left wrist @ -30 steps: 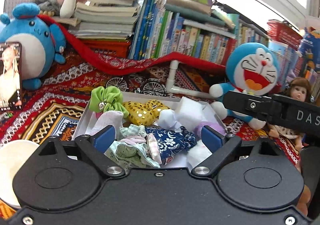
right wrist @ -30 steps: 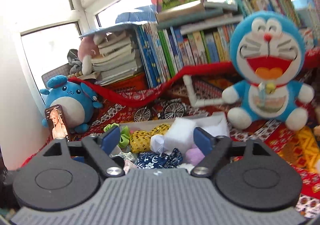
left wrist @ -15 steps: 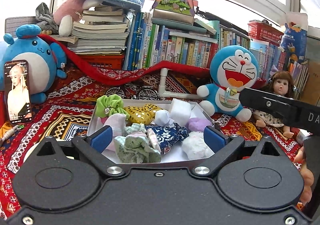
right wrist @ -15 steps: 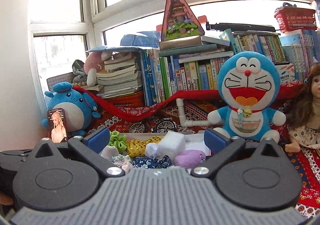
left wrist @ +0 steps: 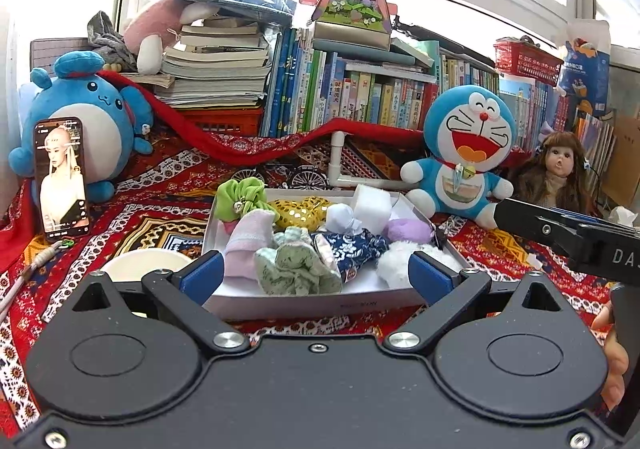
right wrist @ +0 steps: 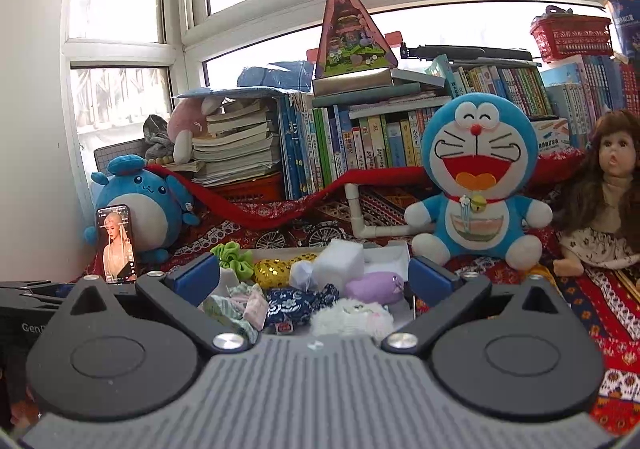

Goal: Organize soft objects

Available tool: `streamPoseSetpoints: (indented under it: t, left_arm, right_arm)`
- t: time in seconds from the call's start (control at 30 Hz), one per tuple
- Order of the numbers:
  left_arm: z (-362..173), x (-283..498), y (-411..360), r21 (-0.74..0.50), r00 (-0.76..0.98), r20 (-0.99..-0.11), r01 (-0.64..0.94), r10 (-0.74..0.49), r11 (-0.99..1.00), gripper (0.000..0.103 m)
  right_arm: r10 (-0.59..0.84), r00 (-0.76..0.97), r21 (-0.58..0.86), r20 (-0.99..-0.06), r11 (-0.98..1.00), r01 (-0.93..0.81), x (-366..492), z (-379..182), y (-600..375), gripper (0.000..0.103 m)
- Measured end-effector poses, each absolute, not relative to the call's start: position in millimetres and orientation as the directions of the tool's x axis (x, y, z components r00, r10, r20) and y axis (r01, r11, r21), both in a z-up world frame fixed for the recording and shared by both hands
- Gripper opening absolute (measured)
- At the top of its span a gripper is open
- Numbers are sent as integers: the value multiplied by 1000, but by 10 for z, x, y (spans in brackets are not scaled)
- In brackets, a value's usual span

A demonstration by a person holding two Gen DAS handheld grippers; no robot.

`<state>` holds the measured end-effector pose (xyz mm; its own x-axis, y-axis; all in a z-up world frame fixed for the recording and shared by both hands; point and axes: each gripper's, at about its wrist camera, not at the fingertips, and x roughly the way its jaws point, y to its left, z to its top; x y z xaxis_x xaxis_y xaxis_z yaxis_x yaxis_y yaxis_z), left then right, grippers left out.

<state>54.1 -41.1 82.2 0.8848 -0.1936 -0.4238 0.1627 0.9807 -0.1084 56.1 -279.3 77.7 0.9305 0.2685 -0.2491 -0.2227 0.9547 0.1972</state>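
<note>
- Left gripper (left wrist: 316, 275), bottom centre of left view: jaws spread wide, nothing pinched.
- Right gripper (right wrist: 314, 275), bottom centre of right view: likewise spread, empty.
- White box (left wrist: 320, 303) of soft items, centre frame, straight ahead of both; green scrunchie (left wrist: 296, 269) nearest the left pads (left wrist: 202, 275).
- Blue cat plush (left wrist: 466, 153), right, behind.

A home, likely a child's room: window-side books (left wrist: 360, 97), plush toys (right wrist: 476, 177), a doll (right wrist: 612, 205), and a patterned cloth (left wrist: 132, 217).
</note>
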Motion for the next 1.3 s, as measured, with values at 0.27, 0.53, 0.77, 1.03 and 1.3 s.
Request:
streamPoseSetpoints:
  t: [0.27, 0.53, 0.77, 1.03, 1.3]
  left_arm:
    - [737, 375, -361, -99, 881, -430, 170, -196, 981, 99]
    - [597, 259, -288, -93, 877, -450, 144, -171, 985, 99]
    - [430, 161, -194, -88, 863, -482, 123, -151, 988, 99]
    - [163, 62, -157, -67, 838, -533, 94, -115, 993, 99]
    - [-43, 94, -157, -48, 817, -572, 55, -73, 997, 99]
  right_arm:
    - [247, 936, 157, -250, 964, -213, 361, 671, -2707, 103]
    - [214, 946, 118, -244, 975, -190, 196, 567, -2614, 103]
    - [185, 948, 90, -260, 982, -167, 91, 424, -2525, 103]
    - [159, 931, 68, -329, 987, -145, -40, 114, -2415, 103]
    - [135, 911, 26, -389, 990, -135, -70, -101, -2298, 103]
